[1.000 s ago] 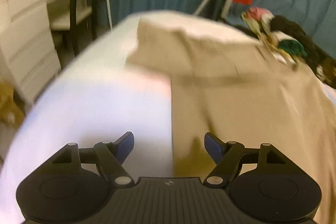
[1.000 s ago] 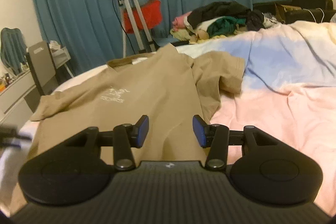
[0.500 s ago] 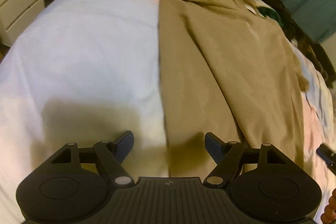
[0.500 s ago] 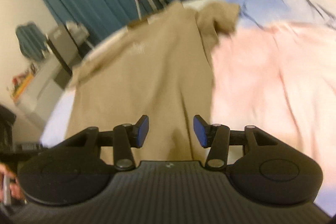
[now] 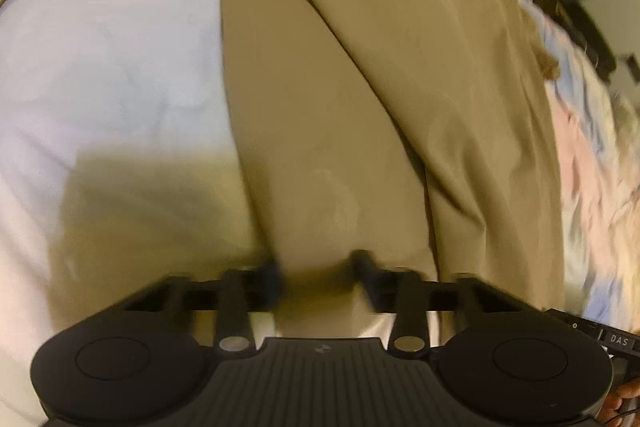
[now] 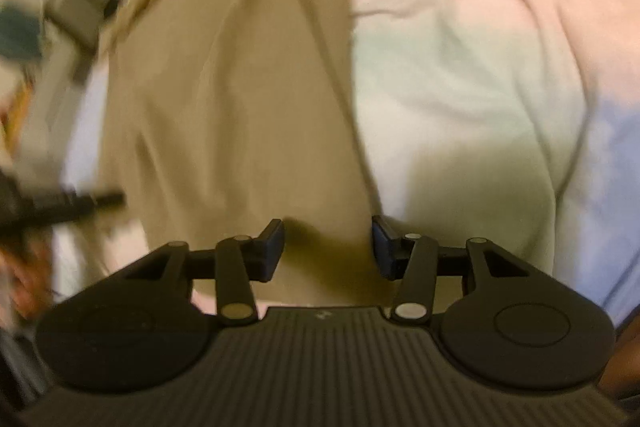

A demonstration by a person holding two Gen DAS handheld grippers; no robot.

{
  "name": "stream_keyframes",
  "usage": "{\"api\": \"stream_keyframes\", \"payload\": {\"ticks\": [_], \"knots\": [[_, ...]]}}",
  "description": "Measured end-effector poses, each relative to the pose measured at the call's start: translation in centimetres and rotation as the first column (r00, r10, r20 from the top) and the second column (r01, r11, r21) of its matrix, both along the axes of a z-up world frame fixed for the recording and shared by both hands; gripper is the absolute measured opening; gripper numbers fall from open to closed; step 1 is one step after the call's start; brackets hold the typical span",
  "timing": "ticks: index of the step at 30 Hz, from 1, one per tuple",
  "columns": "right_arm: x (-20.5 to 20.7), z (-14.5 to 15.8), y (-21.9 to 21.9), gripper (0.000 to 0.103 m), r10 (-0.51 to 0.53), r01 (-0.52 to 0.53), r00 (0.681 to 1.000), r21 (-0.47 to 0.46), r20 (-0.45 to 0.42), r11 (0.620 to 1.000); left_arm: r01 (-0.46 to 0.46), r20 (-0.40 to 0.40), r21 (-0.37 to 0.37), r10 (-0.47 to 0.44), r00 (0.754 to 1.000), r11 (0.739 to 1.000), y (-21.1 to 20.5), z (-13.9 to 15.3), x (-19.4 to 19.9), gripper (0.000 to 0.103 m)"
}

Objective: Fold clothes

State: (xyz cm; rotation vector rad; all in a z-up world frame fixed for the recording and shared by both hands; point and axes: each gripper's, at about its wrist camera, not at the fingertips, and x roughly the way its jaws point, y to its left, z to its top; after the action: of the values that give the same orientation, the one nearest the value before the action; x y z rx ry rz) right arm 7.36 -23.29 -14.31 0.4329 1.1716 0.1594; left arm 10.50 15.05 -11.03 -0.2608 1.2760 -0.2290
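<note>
The left hand-held gripper (image 5: 316, 269) is pointed steeply down at the near hem of the tan T-shirt (image 5: 360, 99), and its jaws have just been closing. In the blurred left wrist view a gap is seen between the fingers, with cloth lying in it; whether the pads already press on the fabric cannot be told. The right hand-held gripper (image 6: 328, 247) is held partly open over the opposite hem corner, and its jaws too have just been closing, with tan cloth between them and the pads apparently not yet pressed on it. The T-shirt (image 6: 224, 75) is spread flat on the bed (image 5: 104, 39), its collar end far from the cameras, over a pastel bedcover (image 6: 472, 67).

The step is judged to be the pinching of both hem corners for a first fold. It is done well if both layers of the hem are taken and none of the bedcover beneath. The two grips should be matched in depth, so that the hem is lifted level and carried towards the collar without skew.
</note>
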Motion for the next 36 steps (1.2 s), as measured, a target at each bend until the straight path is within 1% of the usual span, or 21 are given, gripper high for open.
{"api": "stream_keyframes", "payload": {"ticks": [2,3,6,9,12,15,17,20,22,23,24,25,26,27,28,29,30,31,32,34,36], "knots": [[-0.2,0.9,1.5,0.013,0.078,-0.078,0.997,-0.072,0.000,0.994,0.038,0.022,0.005,-0.038,0.999,0.999,-0.4,0.8,-0.3,0.007],[-0.3,1.7,1.6,0.008,0.102,-0.100,0.995,-0.085,0.008,0.991,0.056,0.048,0.003,-0.056,0.997,0.998,-0.4,1.6,-0.6,0.006],[-0.7,5.2,0.5,0.006,0.156,-0.146,0.985,-0.119,0.074,0.982,0.079,0.112,-0.071,-0.070,0.991,0.994,0.8,4.4,-1.8,0.005],[-1.3,9.6,-1.5,0.006,0.172,-0.147,0.972,-0.155,0.162,0.977,0.053,0.148,-0.177,-0.027,0.989,0.983,3.4,7.3,-3.2,0.004],[-1.5,13.4,-3.2,0.005,0.192,-0.154,0.955,-0.175,0.226,0.973,0.026,0.173,-0.256,0.019,0.985,0.966,5.9,9.6,-5.1,0.004],[-2.4,15.6,-3.9,0.005,0.233,-0.181,0.940,-0.212,0.251,0.960,0.022,0.165,-0.271,0.024,0.986,0.962,6.9,10.2,-6.5,0.004],[-3.1,15.2,-3.6,0.005,0.260,-0.209,0.938,-0.223,0.231,0.952,0.024,0.138,-0.248,0.011,0.990,0.968,7.2,9.5,-7.5,0.004],[-4.1,12.5,-3.3,0.006,0.290,-0.250,0.944,-0.236,0.158,0.939,0.031,0.088,-0.159,-0.017,0.996,0.987,7.4,7.8,-8.9,0.004],[-4.5,10.7,-2.6,0.007,0.297,-0.257,0.947,-0.265,0.120,0.929,0.029,0.055,-0.115,-0.022,0.998,0.993,7.3,6.5,-9.0,0.006],[-4.6,9.9,-2.4,0.009,0.298,-0.260,0.949,-0.280,0.104,0.924,0.027,0.036,-0.127,-0.023,0.999,0.992,7.5,6.2,-8.7,0.009],[-4.5,9.7,-2.3,0.009,0.295,-0.257,0.950,-0.291,0.098,0.922,0.030,0.042,-0.127,-0.025,0.999,0.991,7.6,6.5,-8.4,0.019],[-4.4,9.7,-2.3,0.010,0.287,-0.249,0.953,-0.286,0.097,0.925,0.038,0.062,-0.111,-0.031,0.998,0.993,6.9,6.7,-7.5,0.034],[-4.3,9.9,-2.4,0.012,0.275,-0.239,0.956,-0.271,0.104,0.933,0.050,0.087,-0.091,-0.042,0.995,0.995,6.8,7.1,-7.1,0.042],[-4.2,10.3,-2.5,0.024,0.263,-0.226,0.957,-0.256,0.121,0.940,0.057,0.120,-0.083,-0.047,0.992,0.995,6.8,7.5,-6.8,0.052],[-4.1,10.7,-2.6,0.037,0.253,-0.214,0.956,-0.244,0.145,0.946,0.046,0.143,-0.081,-0.034,0.989,0.996,6.8,7.7,-6.3,0.058],[-4.0,11.2,-2.6,0.068,0.241,-0.198,0.955,-0.232,0.173,0.952,0.033,0.165,-0.081,-0.019,0.986,0.996,6.8,7.8,-5.7,0.061],[-3.9,11.7,-2.3,0.086,0.226,-0.179,0.951,-0.221,0.211,0.959,0.019,0.186,-0.081,-0.004,0.982,0.997,6.7,7.9,-5.1,0.066],[-3.7,12.0,-2.2,0.085,0.213,-0.160,0.945,-0.216,0.247,0.963,0.006,0.208,-0.081,0.011,0.978,0.997,6.7,8.0,-4.5,0.072],[-3.3,12.2,-1.9,0.084,0.205,-0.148,0.939,-0.216,0.276,0.965,-0.030,0.236,-0.068,0.045,0.971,0.997,6.6,8.1,-3.6,0.074],[-2.1,12.2,-1.1,0.084,0.187,-0.123,0.926,-0.206,0.328,0.971,-0.112,0.292,-0.052,0.122,0.949,0.992,6.7,8.0,-1.9,0.075],[-0.4,11.6,0.0,0.084,0.128,-0.066,0.912,-0.170,0.390,0.983,-0.195,0.332,-0.057,0.202,0.921,0.979,7.5,7.2,1.2,0.075]]}}
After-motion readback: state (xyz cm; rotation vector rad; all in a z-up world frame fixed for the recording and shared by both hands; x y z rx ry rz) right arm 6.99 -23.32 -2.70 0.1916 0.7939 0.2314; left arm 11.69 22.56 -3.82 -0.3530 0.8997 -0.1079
